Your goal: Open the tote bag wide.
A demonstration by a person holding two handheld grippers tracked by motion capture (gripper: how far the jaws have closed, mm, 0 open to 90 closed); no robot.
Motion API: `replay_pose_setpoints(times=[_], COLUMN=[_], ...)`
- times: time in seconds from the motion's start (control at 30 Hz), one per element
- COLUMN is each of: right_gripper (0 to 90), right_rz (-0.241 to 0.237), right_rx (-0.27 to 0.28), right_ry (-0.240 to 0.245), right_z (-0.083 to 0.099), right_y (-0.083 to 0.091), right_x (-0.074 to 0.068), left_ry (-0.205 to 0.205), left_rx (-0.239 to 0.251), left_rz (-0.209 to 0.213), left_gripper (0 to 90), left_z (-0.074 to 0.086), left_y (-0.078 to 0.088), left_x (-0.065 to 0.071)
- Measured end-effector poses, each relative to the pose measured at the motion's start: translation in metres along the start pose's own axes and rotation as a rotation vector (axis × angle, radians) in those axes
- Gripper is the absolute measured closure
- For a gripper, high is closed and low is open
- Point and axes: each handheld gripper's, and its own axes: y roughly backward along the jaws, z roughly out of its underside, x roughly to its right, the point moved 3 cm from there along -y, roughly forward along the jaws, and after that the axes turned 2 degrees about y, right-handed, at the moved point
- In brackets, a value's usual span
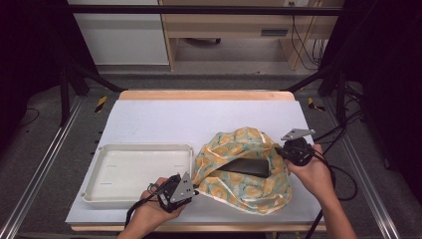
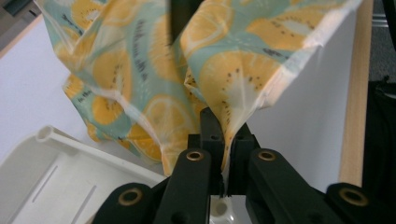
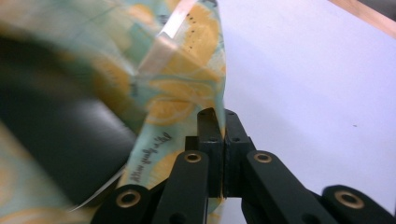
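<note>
Bag (image 1: 244, 167) spans both pinching hand-held grippers: left (image 1: 191, 188) at 8 o'clock, right (image 1: 279, 151) at 2 o'clock.

table (image 1: 149, 117): white mat | on it: white tray (image 1: 139, 149), lemon-print bag (image 1: 244, 172)

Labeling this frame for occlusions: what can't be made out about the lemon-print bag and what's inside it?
- Dark object inside the lemon-print bag, high view: the bag's rim covers its ends, so what it is can't be told.
- Same object, right gripper view: blurred, cut by the left edge.
- Print lettering on the bag, right gripper view: too small and blurred to read.
- Bag bottom, high view: hidden under its own folds.
</note>
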Motion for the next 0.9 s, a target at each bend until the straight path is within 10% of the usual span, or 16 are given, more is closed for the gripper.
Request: replay_pose_setpoints(times=[0.7,0.9], right_gripper=[86.1,59.8], right_rz=[0.095,0.104], right_rx=[0.020,0.149], right_ry=[-0.047,-0.058], right_z=[-0.015,-0.023], right_y=[-0.026,0.015], right_x=[0.017,0.003], left_ry=[-0.047,0.013], left_rx=[-0.018,0.049], left_rz=[-0.014,-0.044], left_gripper=[89.0,60.6], left_z=[0.002,-0.004], left_y=[0.005,0.015], left_x=[0.013,0.005])
